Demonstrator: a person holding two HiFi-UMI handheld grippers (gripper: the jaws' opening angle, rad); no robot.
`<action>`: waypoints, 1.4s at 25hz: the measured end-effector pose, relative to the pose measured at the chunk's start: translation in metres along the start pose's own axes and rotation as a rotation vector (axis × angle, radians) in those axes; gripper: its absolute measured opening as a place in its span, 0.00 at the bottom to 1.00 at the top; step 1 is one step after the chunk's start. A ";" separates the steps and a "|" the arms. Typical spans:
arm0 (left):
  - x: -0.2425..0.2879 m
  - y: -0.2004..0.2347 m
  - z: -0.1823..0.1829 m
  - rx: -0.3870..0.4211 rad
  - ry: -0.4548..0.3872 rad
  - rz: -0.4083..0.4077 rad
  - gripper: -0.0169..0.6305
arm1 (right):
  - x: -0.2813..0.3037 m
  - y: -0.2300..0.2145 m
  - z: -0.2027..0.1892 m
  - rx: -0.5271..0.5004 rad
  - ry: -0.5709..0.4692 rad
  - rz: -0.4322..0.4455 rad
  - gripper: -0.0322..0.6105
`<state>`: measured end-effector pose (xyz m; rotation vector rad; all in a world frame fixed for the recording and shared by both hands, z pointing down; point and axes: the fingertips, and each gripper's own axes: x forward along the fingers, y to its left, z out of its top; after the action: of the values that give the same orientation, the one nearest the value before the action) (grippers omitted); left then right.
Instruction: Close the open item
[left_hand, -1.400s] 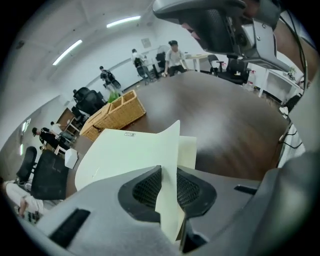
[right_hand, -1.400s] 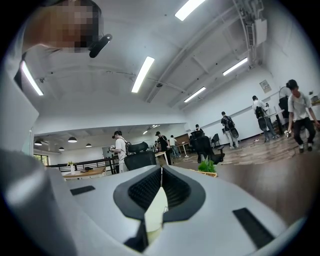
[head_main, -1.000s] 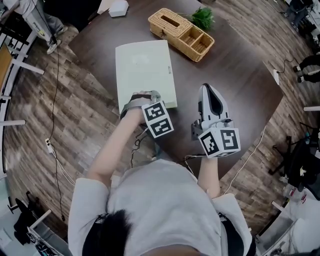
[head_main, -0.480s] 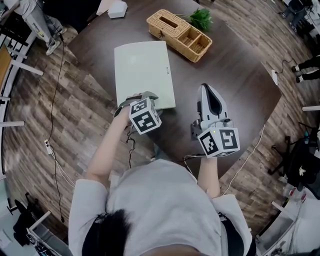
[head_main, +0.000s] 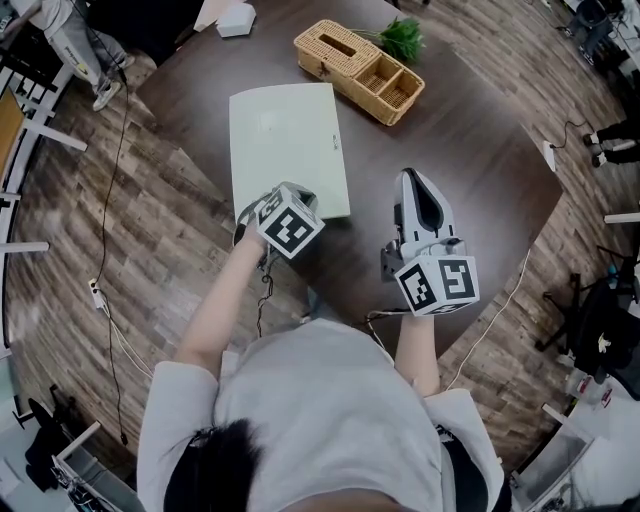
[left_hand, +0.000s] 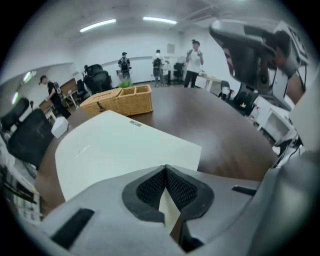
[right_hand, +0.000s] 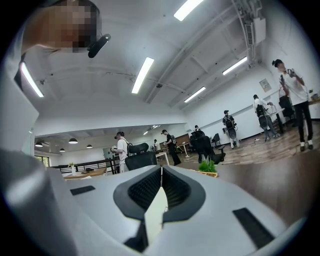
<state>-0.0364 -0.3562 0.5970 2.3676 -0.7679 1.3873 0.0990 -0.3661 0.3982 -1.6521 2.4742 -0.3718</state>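
Note:
A pale green laptop (head_main: 285, 145) lies lid-down, flat on the dark table (head_main: 470, 150). In the left gripper view the laptop (left_hand: 115, 150) fills the space just ahead of the jaws. My left gripper (head_main: 268, 200) hovers over its near edge; its jaws are closing and the pads (left_hand: 150, 187) meet with nothing between them. My right gripper (head_main: 413, 180) rests to the right of the laptop, apart from it and tilted upward. It is shut and holds nothing, and its view shows the fingertips (right_hand: 161, 169) touching.
A wicker organiser (head_main: 360, 68) with a small green plant (head_main: 403, 38) stands at the far side of the table, and a white box (head_main: 237, 17) sits at the back. Cables trail on the wood floor (head_main: 110, 300). Several people stand in the room behind.
My left gripper has drawn back a little to the left along the laptop's near edge and turned its marker cube. The right gripper and the laptop have stayed put.

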 end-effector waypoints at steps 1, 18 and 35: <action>0.002 -0.001 -0.001 0.048 0.032 0.050 0.04 | 0.000 0.000 0.000 0.000 -0.001 0.000 0.07; -0.073 0.005 0.027 -0.087 -0.344 0.274 0.04 | -0.015 0.028 0.013 -0.041 -0.013 0.043 0.07; -0.223 0.004 0.014 -0.310 -0.775 0.381 0.04 | -0.038 0.079 0.021 -0.128 -0.020 0.103 0.07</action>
<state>-0.1162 -0.2998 0.3956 2.5539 -1.5592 0.3354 0.0485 -0.3050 0.3553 -1.5566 2.6050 -0.1870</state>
